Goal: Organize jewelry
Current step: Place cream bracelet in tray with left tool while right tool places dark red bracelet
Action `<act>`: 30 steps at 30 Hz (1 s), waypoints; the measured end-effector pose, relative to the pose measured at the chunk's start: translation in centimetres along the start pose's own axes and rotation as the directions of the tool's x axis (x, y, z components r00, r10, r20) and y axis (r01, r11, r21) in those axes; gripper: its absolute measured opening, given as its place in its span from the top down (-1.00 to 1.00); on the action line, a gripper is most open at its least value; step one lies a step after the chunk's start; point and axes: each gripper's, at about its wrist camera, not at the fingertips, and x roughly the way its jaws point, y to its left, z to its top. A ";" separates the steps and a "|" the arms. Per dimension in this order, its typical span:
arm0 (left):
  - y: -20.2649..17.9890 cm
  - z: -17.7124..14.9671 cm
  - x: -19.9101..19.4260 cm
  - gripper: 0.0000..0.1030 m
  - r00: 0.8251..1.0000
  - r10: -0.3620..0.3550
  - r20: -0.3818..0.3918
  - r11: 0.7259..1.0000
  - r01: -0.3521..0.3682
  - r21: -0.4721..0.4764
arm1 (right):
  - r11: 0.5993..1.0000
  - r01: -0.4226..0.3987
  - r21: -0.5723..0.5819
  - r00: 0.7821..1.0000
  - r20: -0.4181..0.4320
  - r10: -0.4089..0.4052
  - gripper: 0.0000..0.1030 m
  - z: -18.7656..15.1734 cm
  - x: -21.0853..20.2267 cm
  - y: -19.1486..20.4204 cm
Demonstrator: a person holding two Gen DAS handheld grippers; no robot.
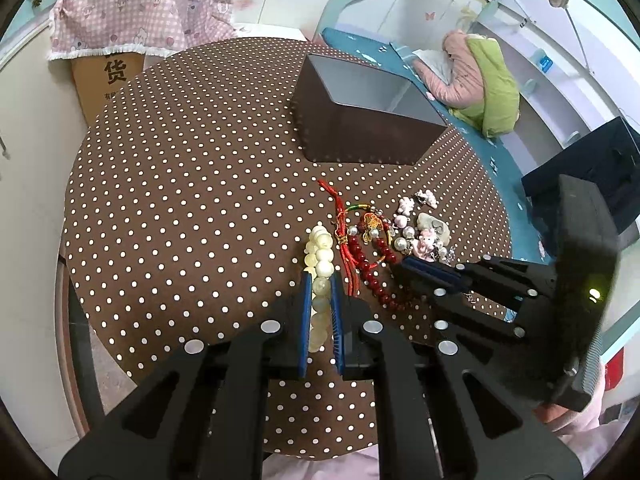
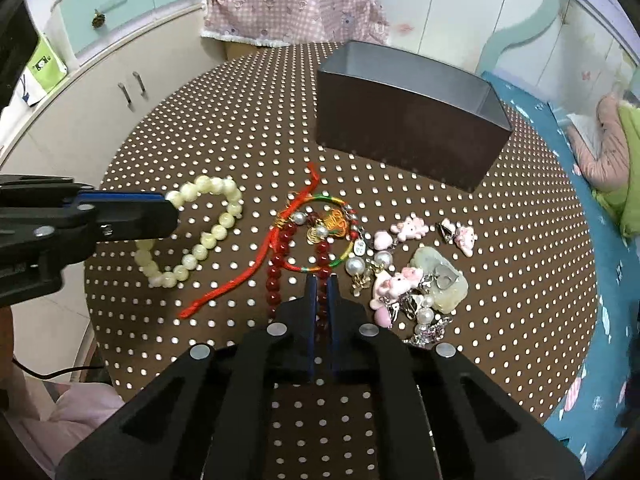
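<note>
Partly hidden, the pale bead bracelet (image 1: 320, 280) sits pinched between the left tongs (image 1: 321, 280).

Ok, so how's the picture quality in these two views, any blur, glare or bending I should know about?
Left wrist view: strong fisheye bending, dark corners; the right gripper body at the right edge is smeared; the pale bead bracelet is sharp. Right wrist view: the same bending curves the dotted tablecloth; lighting is even, with soft glare on the pearls and a sheen inside the dark box; the far right edge is blurred.
</note>
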 end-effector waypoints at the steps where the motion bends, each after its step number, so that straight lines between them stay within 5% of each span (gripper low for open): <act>1: 0.0 0.0 0.0 0.82 1.000 0.002 0.001 1.000 -0.002 0.000 | 1.000 0.006 0.013 1.000 -0.014 -0.005 0.82 -0.1 0.4 -0.2; 9: -0.4 0.5 -0.1 0.82 1.000 -0.001 0.008 1.000 0.001 0.009 | 0.996 -0.064 0.063 0.998 0.000 0.065 0.87 -0.1 0.0 -1.5; 16: -1.8 2.5 -1.4 0.82 0.998 -0.008 0.059 0.998 0.005 0.056 | 0.991 -0.109 0.082 0.986 0.132 0.097 0.87 1.3 -4.5 -3.6; 30: -5.8 10.7 -3.6 0.82 0.975 -0.031 0.219 0.986 -0.007 0.169 | 0.997 -0.037 0.065 0.935 0.354 0.012 0.87 7.1 -9.8 -6.5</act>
